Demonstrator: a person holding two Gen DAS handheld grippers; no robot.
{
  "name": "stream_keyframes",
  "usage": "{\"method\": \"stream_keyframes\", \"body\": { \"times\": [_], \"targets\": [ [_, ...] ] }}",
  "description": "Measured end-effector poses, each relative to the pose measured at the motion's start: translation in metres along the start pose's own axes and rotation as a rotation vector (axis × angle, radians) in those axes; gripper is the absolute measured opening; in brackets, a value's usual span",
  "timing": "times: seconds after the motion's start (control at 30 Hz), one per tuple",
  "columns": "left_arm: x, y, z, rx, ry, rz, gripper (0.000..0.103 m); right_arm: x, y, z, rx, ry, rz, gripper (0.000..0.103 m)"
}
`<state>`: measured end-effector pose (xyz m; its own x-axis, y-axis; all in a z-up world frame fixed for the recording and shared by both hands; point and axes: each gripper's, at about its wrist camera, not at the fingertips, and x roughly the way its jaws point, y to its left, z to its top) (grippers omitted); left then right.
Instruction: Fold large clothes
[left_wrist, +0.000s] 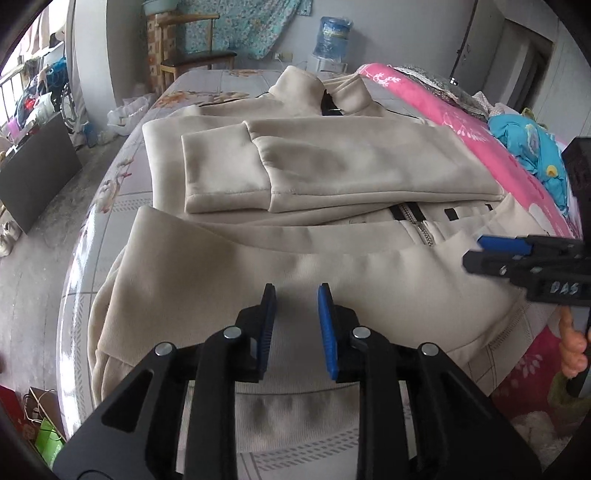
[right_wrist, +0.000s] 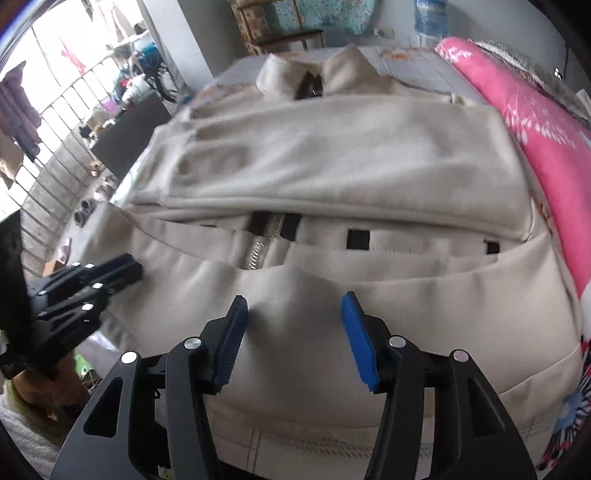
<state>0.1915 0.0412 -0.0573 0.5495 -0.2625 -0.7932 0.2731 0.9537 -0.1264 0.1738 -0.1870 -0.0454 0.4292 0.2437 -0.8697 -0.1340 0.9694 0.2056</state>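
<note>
Your left gripper (left_wrist: 296, 291) and right gripper (right_wrist: 294, 301) both gape, empty, lower centre, over the beige fleece zip jacket (left_wrist: 332, 170).

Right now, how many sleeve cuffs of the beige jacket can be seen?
2. One cuff lies on the left, over the jacket body; the other cuff overlaps it just to its right. Both sleeves are folded across the chest.
</note>
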Motion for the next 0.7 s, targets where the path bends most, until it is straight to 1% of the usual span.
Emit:
{"method": "stream_keyframes", "body": {
  "times": [0.03, 0.07, 0.1, 0.17, 0.23, 0.27, 0.33, 0.4, 0.47, 0.53, 0.57, 0.63, 0.7],
  "targets": [
    [0.0, 0.0, 0.001, -0.002, -0.002, 0.003, 0.023, 0.0, 0.005, 0.0, -0.03, -0.011, -0.021, 0.04],
    [0.001, 0.001, 0.001, -0.007, -0.004, 0.002, 0.023, 0.001, 0.008, 0.0, -0.053, 0.0, -0.014, 0.01],
    [0.001, 0.001, 0.001, -0.012, -0.003, -0.001, 0.023, -0.001, 0.013, 0.001, -0.072, -0.003, -0.028, 0.008],
    [-0.002, 0.004, 0.002, -0.023, -0.006, -0.009, 0.023, -0.013, 0.022, 0.004, -0.114, -0.045, -0.058, 0.005],
    [-0.01, 0.009, 0.002, -0.037, -0.027, -0.037, 0.023, -0.029, 0.021, 0.011, -0.102, -0.103, -0.048, 0.005],
    [-0.014, 0.011, 0.002, -0.042, -0.04, -0.058, 0.023, -0.033, 0.02, 0.014, -0.092, -0.116, -0.044, 0.005],
    [-0.02, 0.011, 0.003, -0.044, -0.059, -0.09, 0.023, -0.031, 0.016, 0.02, -0.079, -0.129, -0.047, 0.005],
    [-0.027, 0.008, 0.005, -0.037, -0.082, -0.132, 0.023, -0.02, 0.01, 0.025, -0.054, -0.117, -0.04, 0.005],
    [-0.035, 0.0, 0.008, -0.013, -0.106, -0.185, 0.023, -0.017, 0.01, 0.029, -0.034, -0.125, -0.032, 0.005],
    [-0.04, -0.01, 0.009, 0.023, -0.125, -0.206, 0.023, -0.022, 0.015, 0.033, -0.057, -0.164, -0.034, 0.005],
    [-0.041, -0.017, 0.009, 0.05, -0.133, -0.222, 0.023, -0.018, 0.015, 0.034, -0.062, -0.161, -0.039, 0.005],
    [-0.038, -0.029, 0.01, 0.084, -0.133, -0.224, 0.023, -0.011, 0.011, 0.035, -0.042, -0.14, -0.033, 0.005],
    [-0.032, -0.038, 0.009, 0.115, -0.124, -0.217, 0.023, -0.019, 0.013, 0.035, -0.05, -0.168, -0.028, 0.005]
  ]
}}
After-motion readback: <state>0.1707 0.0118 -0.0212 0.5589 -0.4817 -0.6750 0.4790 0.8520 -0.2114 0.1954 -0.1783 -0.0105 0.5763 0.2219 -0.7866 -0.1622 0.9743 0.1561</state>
